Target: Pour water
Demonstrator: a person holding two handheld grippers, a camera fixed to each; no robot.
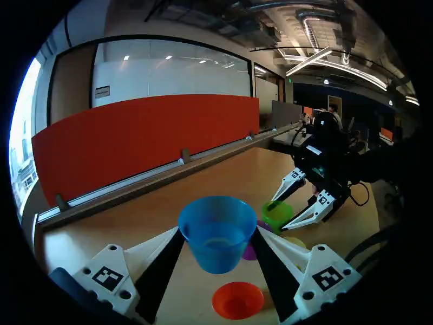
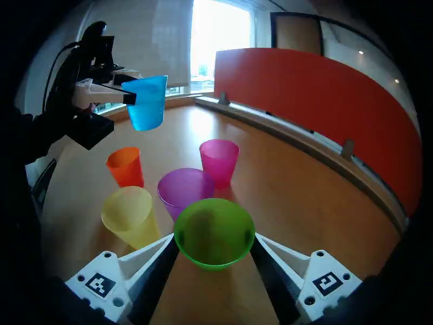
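A blue cup [image 1: 218, 233] hangs upright above the table, and my left gripper [image 1: 218, 241] is shut on it. A faint liquid line shows through its wall. My right gripper [image 2: 214, 241] is shut on a green cup [image 2: 214, 232], which looks empty. In the left gripper view the green cup [image 1: 277, 212] and the right gripper [image 1: 280, 215] sit farther off to the right. In the right gripper view the blue cup [image 2: 146, 102] is raised at upper left in the left gripper [image 2: 138, 97], well apart from the green cup.
On the wooden table [image 2: 303, 195] stand an orange cup [image 2: 125, 165], a yellow cup [image 2: 130, 215], a purple cup [image 2: 185, 189] and a pink cup [image 2: 219, 160]. The orange cup [image 1: 238, 299] lies below the blue one. A red partition [image 1: 146, 135] lines the table's far edge.
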